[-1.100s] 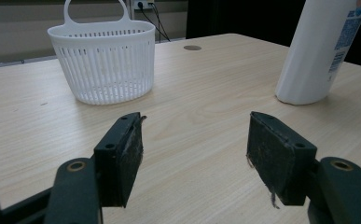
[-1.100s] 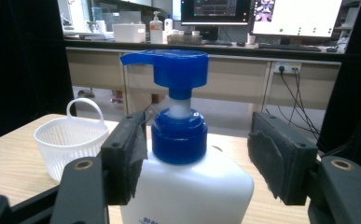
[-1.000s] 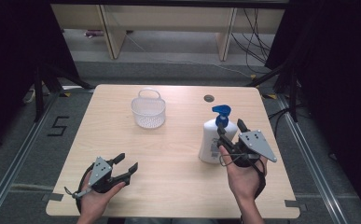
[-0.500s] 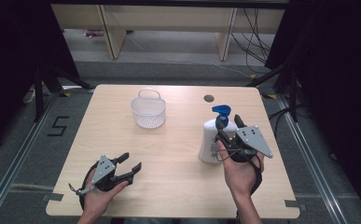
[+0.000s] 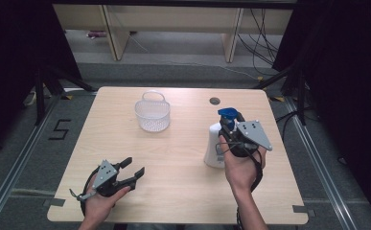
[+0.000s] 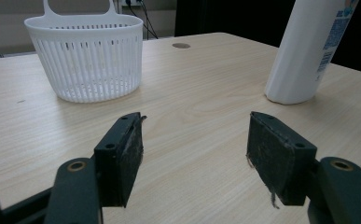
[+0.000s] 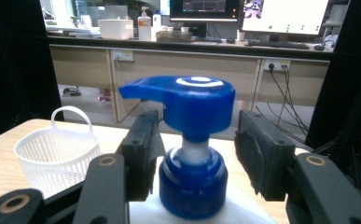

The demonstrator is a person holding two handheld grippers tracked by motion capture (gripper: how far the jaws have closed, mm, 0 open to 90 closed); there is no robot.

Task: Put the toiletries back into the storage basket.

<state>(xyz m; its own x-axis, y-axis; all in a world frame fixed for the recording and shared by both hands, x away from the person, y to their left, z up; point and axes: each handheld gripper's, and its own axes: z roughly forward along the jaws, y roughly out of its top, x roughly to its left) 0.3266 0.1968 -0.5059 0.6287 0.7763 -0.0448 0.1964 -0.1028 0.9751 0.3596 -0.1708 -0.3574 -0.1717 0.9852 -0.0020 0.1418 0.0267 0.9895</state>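
**Clerk:** On the high view, item one: your right gripper (image 5: 230, 128) sits at the blue pump head of the white bottle (image 5: 214, 152), right of centre on the table (image 5: 173, 191). Against the frame a second back, your right hand (image 5: 240, 165) has drawn slightly nearer you and turned; the bottle stands where it stood.

**Operator:** And my left?

**Clerk:** Item two: your left gripper (image 5: 132, 168), near the front-left edge, jaws spread wide, nothing between them. It has slid a little toward the front edge since then. Item three: white basket (image 5: 152, 114), far centre-left, unmoved. Surface: pale wood-grain top with a round hole (image 5: 214, 101) near the far edge. Room: grey floor, a "5" marked at left, wooden bench legs beyond.

**Operator:** Left gripper view?

**Clerk:** Your left gripper (image 6: 194, 140) is low over the table (image 6: 192, 186), jaws well apart and empty. Basket (image 6: 87, 60) ahead left, bottle (image 6: 304, 51) ahead right, both upright.

**Operator:** Right gripper view?

**Clerk:** Your right gripper (image 7: 194, 154) brackets the pump neck under the blue cap (image 7: 192, 105); jaws parted, a gap showing on each side, not clamped. Basket (image 7: 57, 151) at left. Behind: desks, monitors, wall sockets.
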